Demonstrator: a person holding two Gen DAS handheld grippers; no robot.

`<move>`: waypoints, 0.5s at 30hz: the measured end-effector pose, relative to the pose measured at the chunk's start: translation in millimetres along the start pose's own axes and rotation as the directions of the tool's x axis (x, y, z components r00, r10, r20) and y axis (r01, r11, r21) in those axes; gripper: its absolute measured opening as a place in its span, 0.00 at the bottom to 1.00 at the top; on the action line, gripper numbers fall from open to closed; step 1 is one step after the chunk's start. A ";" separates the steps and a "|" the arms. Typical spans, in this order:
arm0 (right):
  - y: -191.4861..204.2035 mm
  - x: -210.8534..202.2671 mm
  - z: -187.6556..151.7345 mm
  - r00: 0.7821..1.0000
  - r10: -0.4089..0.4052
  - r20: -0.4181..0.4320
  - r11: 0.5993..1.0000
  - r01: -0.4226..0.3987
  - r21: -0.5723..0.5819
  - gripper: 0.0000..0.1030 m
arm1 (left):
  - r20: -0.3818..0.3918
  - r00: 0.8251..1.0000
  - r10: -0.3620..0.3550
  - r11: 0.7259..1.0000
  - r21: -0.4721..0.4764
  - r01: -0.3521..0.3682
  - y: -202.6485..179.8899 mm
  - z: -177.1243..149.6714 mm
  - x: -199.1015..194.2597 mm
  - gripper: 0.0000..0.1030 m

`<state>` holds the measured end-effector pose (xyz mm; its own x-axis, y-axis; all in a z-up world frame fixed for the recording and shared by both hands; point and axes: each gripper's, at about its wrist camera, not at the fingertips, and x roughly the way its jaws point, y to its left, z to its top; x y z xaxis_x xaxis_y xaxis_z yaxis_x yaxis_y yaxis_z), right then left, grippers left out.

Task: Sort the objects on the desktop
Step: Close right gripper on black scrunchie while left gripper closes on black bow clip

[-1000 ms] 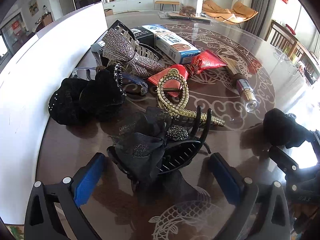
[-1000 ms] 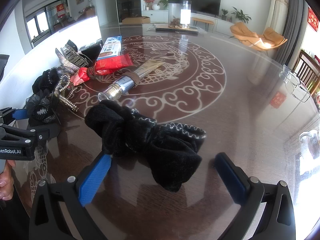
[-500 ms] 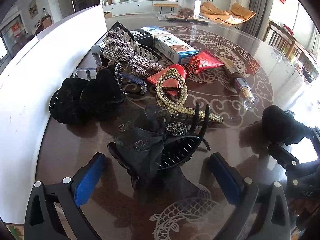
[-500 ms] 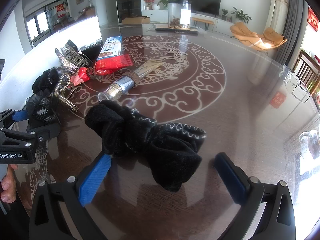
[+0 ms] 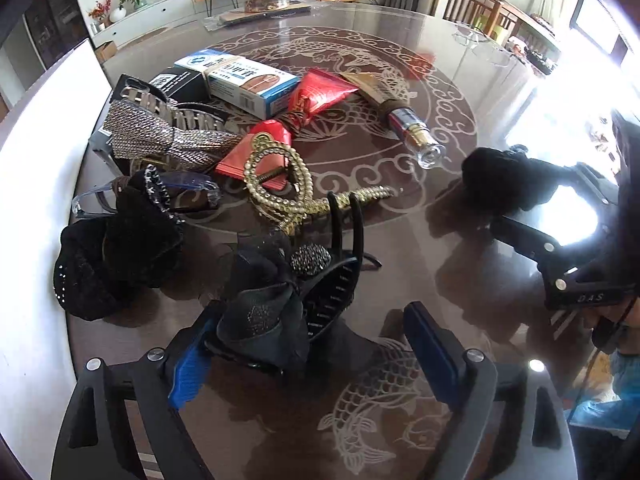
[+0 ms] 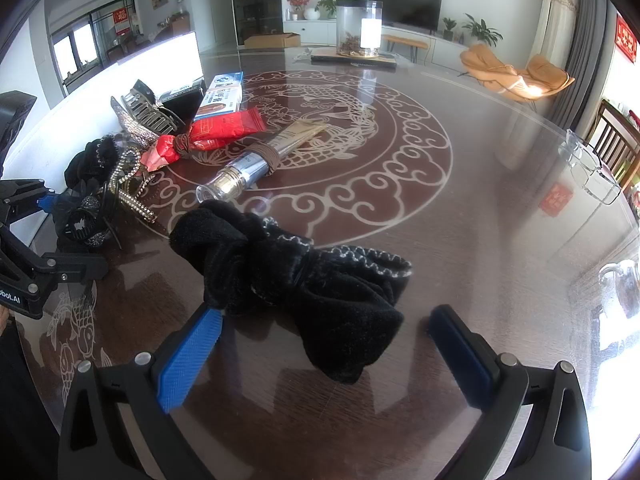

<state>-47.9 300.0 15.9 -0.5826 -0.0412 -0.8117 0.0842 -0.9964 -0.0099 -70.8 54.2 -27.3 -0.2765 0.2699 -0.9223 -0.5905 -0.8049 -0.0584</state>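
A black claw clip with a gauze bow lies on the table between the open fingers of my left gripper; its left pad touches the bow. It also shows in the right wrist view. A black velvet bow lies between the open fingers of my right gripper, its near end over the blue left pad. The velvet bow also shows in the left wrist view, with the right gripper body behind it.
Behind the clip lie a gold rhinestone clip, a black scrunchie, a silver mesh bow clip, red packets, a blue-white box and a tube. A white board stands left. A clear jar stands far back.
My left gripper has moved forward and swung right around the gauze-bow claw clip, which now sits deeper between the fingers. The right gripper and velvet bow have not moved.
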 end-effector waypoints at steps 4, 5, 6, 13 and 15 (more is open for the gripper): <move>0.0 -0.1 -0.1 1.000 0.000 0.000 1.000 0.000 0.000 1.00 | -0.026 0.996 -0.082 0.994 0.069 0.083 -14.7 -15.2 -16.6 0.70; 0.0 -0.1 -0.1 1.000 0.000 0.000 1.000 0.000 0.000 1.00 | -0.015 0.998 -0.065 0.996 0.064 0.066 -13.6 -15.2 -19.7 0.70; 0.1 0.0 -0.1 1.000 0.000 0.000 1.000 0.000 0.000 1.00 | -0.006 0.999 -0.038 0.998 0.052 0.038 -11.4 -14.0 -20.9 0.70; 0.0 0.0 -0.1 1.000 0.000 0.000 1.000 0.000 0.000 1.00 | 0.036 0.999 -0.022 0.995 -0.098 0.026 -9.3 -5.9 -17.4 0.70; 0.1 -0.1 -0.1 1.000 0.000 0.000 1.000 0.000 0.000 1.00 | 0.064 0.998 0.003 0.991 -0.133 0.006 -13.6 -2.3 -17.6 0.70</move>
<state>-47.8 300.0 15.9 -0.5825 -0.0413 -0.8118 0.0843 -0.9964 -0.0099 -56.1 59.2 -11.1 -0.3260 0.3012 -0.8961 -0.4864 -0.8663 -0.1142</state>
